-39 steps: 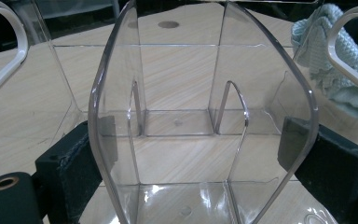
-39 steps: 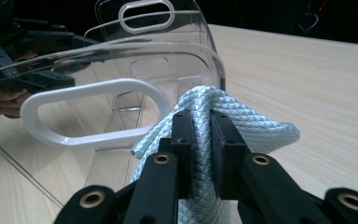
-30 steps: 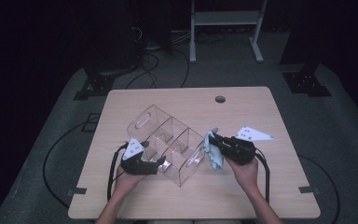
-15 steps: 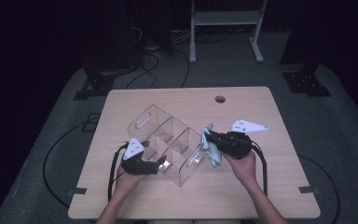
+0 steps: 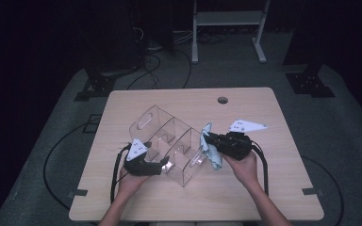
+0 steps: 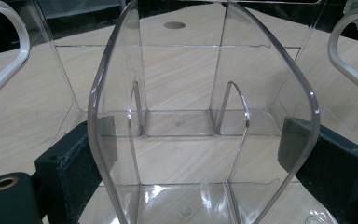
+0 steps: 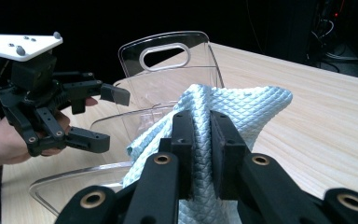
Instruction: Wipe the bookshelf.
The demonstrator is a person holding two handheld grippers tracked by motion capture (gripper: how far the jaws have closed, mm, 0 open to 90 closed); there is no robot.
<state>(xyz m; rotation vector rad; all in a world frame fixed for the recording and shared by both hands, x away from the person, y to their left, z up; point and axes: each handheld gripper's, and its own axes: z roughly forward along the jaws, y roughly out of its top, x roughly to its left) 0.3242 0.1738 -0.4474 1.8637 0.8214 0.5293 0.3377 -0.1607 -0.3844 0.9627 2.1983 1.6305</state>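
A clear acrylic organizer [image 5: 169, 136] with several compartments and handle cut-outs sits tilted at mid-table. My left gripper [image 5: 166, 165] is shut across its near end wall. In the left gripper view the two black jaws press that curved wall [image 6: 200, 93] from both sides, around the left gripper [image 6: 198, 140]. My right gripper [image 5: 206, 141] is shut on a light blue textured cloth [image 5: 211, 153], held against the organizer's right end. In the right gripper view the cloth [image 7: 247, 107] bulges up between the closed jaws of the right gripper [image 7: 203, 123], with the organizer [image 7: 168, 84] and left gripper [image 7: 105, 116] behind.
The wooden table [image 5: 264, 188] has a round cable hole [image 5: 222, 100] near its far edge. Black cables [image 5: 118, 169] trail from both grippers toward the front edge. A white frame [image 5: 226, 19] and dark stands are on the floor beyond the table.
My right gripper has shifted slightly left with the cloth, closer against the organizer's right end. The left gripper and the organizer have stayed where they were.
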